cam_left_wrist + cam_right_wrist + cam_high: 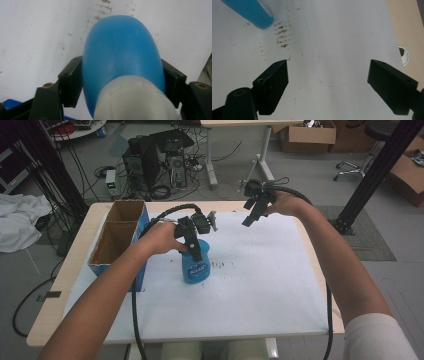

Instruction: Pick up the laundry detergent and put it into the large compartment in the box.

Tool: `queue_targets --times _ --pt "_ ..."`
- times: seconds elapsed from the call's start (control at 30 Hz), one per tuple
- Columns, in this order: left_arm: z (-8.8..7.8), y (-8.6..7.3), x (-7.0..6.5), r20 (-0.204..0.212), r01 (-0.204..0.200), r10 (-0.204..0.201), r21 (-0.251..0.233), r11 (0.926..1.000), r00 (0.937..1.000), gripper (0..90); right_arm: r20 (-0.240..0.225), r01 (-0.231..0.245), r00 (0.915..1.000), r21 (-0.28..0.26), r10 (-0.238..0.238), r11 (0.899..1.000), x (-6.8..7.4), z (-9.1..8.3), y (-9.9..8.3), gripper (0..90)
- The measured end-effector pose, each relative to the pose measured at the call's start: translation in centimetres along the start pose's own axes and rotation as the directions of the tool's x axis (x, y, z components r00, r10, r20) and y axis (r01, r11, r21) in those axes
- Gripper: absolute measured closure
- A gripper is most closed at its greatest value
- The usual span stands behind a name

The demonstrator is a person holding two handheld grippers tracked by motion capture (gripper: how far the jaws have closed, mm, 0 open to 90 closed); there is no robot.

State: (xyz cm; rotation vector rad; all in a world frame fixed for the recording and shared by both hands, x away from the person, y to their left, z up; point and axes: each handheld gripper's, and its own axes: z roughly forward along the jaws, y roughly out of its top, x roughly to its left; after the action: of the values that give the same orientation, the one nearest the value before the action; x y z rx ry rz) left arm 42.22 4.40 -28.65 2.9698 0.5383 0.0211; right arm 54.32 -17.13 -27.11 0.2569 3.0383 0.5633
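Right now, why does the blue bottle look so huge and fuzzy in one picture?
In the left gripper view the camera sits right against the blue bottle, so it bulges, and its white top is soft and out of focus. In the high view the bottle looks small and fairly sharp. In the right gripper view the light is even and flat, and the brown smudges look crisp.

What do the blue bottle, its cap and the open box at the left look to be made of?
Blue bottle: probably plastic, smooth with a soft sheen; the left gripper is clamped on it. Cap: whitish, matte, likely plastic too. Box: cardboard, with brown raw inner walls and a blue printed outside.
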Motion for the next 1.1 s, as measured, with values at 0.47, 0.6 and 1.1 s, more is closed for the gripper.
queue_targets --times 0.47,0.6,1.1 --pt "-0.5 -0.2 0.0 0.001 0.036 -0.036 -0.006 0.9993 0.9994 37.1 0.003 0.001 1.0 -0.002 -0.001 1.0 0.1 -0.2 -0.1 16.9" --pt "-2.4 -0.5 -0.2 -0.024 0.09 -0.092 -0.057 0.9943 0.9955 37.2 0.004 0.003 1.0 0.005 -0.003 1.0 0.2 -0.3 -0.1 16.8" --pt "-12.8 -1.5 -0.8 -0.125 0.292 -0.309 -0.143 0.9459 0.9427 37.4 0.013 0.014 0.9998 -0.002 -0.014 1.0 0.8 -0.7 0.2 16.9"
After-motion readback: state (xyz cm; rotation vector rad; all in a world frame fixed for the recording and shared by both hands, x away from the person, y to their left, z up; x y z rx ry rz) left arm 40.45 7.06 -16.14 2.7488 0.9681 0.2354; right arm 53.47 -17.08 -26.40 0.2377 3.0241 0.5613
